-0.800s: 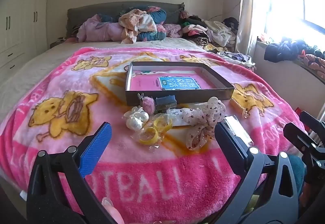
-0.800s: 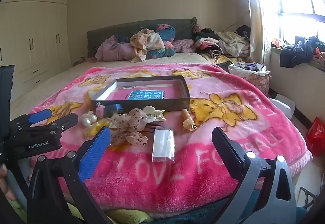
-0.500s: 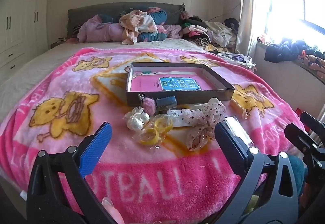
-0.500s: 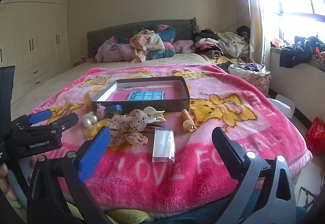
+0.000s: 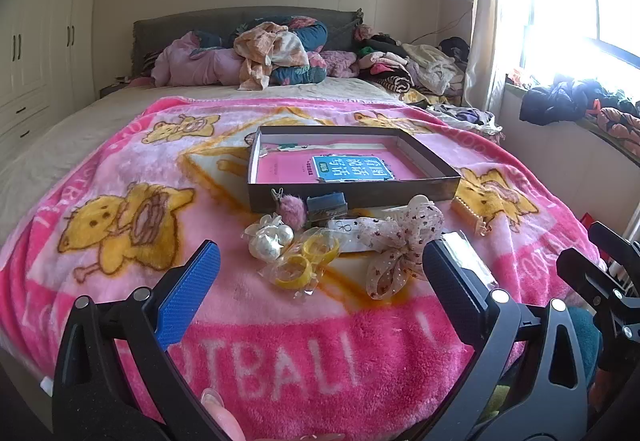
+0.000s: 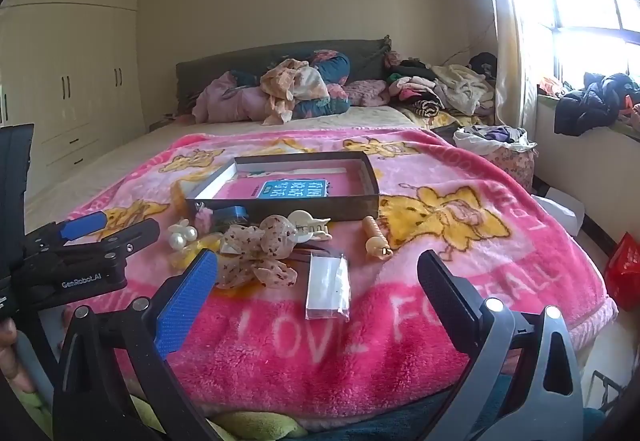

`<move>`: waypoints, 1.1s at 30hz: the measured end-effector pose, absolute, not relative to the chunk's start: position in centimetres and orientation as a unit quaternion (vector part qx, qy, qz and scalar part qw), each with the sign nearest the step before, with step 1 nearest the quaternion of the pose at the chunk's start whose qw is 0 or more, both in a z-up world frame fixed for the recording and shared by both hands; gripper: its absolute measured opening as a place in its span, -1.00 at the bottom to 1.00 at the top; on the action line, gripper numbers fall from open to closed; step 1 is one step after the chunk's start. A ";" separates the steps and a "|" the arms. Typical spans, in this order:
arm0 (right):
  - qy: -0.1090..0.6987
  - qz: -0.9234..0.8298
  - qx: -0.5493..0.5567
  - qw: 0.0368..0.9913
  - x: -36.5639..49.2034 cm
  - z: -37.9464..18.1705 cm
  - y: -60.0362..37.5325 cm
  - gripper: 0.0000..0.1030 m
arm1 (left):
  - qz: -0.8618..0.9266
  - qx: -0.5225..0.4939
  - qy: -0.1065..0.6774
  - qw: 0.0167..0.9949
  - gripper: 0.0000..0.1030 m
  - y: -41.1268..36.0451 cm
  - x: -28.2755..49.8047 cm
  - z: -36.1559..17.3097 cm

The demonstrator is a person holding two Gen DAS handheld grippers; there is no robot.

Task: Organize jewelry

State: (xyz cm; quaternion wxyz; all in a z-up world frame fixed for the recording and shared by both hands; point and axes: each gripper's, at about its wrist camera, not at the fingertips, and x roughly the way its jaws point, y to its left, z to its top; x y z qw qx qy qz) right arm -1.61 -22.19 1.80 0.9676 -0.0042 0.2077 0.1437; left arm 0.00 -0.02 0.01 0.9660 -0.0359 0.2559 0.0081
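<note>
I hold both grippers, left gripper (image 5: 320, 289) and right gripper (image 6: 318, 293), low over the fuzzy pink blanket (image 5: 120, 169), fingers spread wide and holding nothing. The jewelry lies in front of the shallow cardboard box (image 5: 424, 149): glossy pearls (image 5: 270, 239), yellow rings (image 5: 298, 273), a sheer dotted bow (image 6: 256, 253).

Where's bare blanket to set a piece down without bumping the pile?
Free: blanket left of the box, and right of the beaded bracelet. Crowded: the strip before the box, from pearl clips to bow.
</note>
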 end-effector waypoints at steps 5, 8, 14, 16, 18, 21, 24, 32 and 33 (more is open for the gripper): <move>0.208 0.147 -0.006 0.967 -1.6 1.6 -21.9 0.88 | 0.008 -0.036 0.255 0.966 0.80 0.0 0.0 0.0; 0.207 0.147 -0.006 0.967 -1.7 1.6 -21.8 0.88 | 0.008 -0.036 0.255 0.966 0.80 0.0 0.0 0.0; 0.205 0.146 -0.006 0.968 -1.6 1.7 -21.7 0.88 | 0.008 -0.036 0.254 0.966 0.80 0.0 0.0 0.0; 0.206 0.146 -0.007 0.968 -1.6 1.6 -21.8 0.88 | 0.008 -0.037 0.255 0.966 0.80 -0.1 0.0 0.0; 0.208 0.147 -0.007 0.967 -1.6 1.7 -21.6 0.88 | 0.008 -0.036 0.255 0.966 0.80 -0.1 0.0 0.0; 0.207 0.146 -0.007 0.967 -1.7 1.7 -21.6 0.88 | 0.008 -0.036 0.254 0.966 0.80 0.0 0.0 0.0; 0.208 0.147 -0.007 0.967 -1.6 1.7 -21.6 0.88 | 0.008 -0.036 0.254 0.966 0.80 0.0 0.0 0.0; 0.208 0.148 -0.005 0.967 -1.7 1.8 -21.7 0.88 | 0.008 -0.036 0.254 0.967 0.80 0.0 0.0 0.0; 0.208 0.148 -0.005 0.967 -1.7 1.8 -21.7 0.88 | 0.007 -0.037 0.254 0.967 0.80 0.0 0.0 0.0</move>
